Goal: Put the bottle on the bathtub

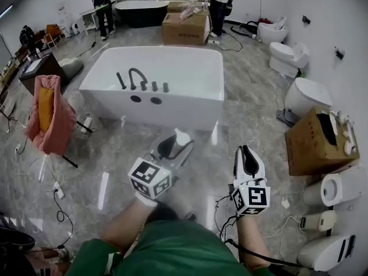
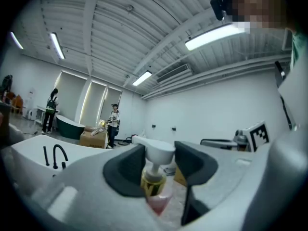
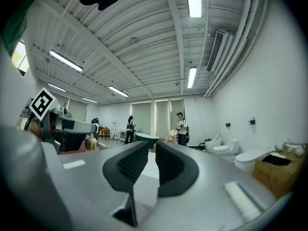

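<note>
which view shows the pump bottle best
The left gripper view: the pump bottle is held close up in the left gripper, white pump and gold collar clear. The head view shows only its small white top; the right gripper view, a gold glimpse at far left.

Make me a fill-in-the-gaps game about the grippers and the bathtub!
The left gripper holds a ___ by its neck.
The bathtub in front is ___ in colour.
The right gripper holds ___.
The faucet on the bathtub is ___ in colour.
Missing words: bottle, white, nothing, black.
</note>
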Demonstrator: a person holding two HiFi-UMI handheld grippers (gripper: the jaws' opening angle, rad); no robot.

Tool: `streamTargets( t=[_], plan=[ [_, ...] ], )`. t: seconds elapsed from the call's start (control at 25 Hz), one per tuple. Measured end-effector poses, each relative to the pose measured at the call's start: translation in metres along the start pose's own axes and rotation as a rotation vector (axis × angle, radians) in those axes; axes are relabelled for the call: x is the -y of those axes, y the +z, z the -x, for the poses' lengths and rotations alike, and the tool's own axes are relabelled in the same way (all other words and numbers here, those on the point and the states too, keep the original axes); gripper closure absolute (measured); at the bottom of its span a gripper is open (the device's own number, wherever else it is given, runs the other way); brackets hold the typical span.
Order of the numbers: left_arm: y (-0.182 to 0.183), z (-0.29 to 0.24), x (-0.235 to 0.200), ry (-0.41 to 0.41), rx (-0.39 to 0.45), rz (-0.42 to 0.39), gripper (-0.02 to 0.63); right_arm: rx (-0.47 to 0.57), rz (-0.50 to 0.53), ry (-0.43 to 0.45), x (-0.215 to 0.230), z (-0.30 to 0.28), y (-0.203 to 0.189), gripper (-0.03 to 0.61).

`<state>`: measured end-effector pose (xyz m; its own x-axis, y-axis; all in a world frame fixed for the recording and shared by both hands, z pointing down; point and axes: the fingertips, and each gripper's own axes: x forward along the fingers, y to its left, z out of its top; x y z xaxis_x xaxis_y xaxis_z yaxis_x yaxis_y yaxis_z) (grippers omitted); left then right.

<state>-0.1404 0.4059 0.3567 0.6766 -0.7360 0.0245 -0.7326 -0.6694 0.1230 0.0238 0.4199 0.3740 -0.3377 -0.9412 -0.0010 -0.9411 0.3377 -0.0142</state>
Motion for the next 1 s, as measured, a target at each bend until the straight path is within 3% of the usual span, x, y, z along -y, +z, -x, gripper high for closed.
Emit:
streamTargets(
  t=[0.48,1.0],
  plan=[
    [0.002,-0.025,-0.027,0.016,0.001,0.001,0.425,-0.018,-0.051,-0.048,0.027,-0.013,-0.015,0.529],
    [-0.001,-0.127,-0.135,-0.051,0.004,0.034,0.425,-0.070,-0.037,-0.079,0.053,-0.150,-0.026,0.529]
  ],
)
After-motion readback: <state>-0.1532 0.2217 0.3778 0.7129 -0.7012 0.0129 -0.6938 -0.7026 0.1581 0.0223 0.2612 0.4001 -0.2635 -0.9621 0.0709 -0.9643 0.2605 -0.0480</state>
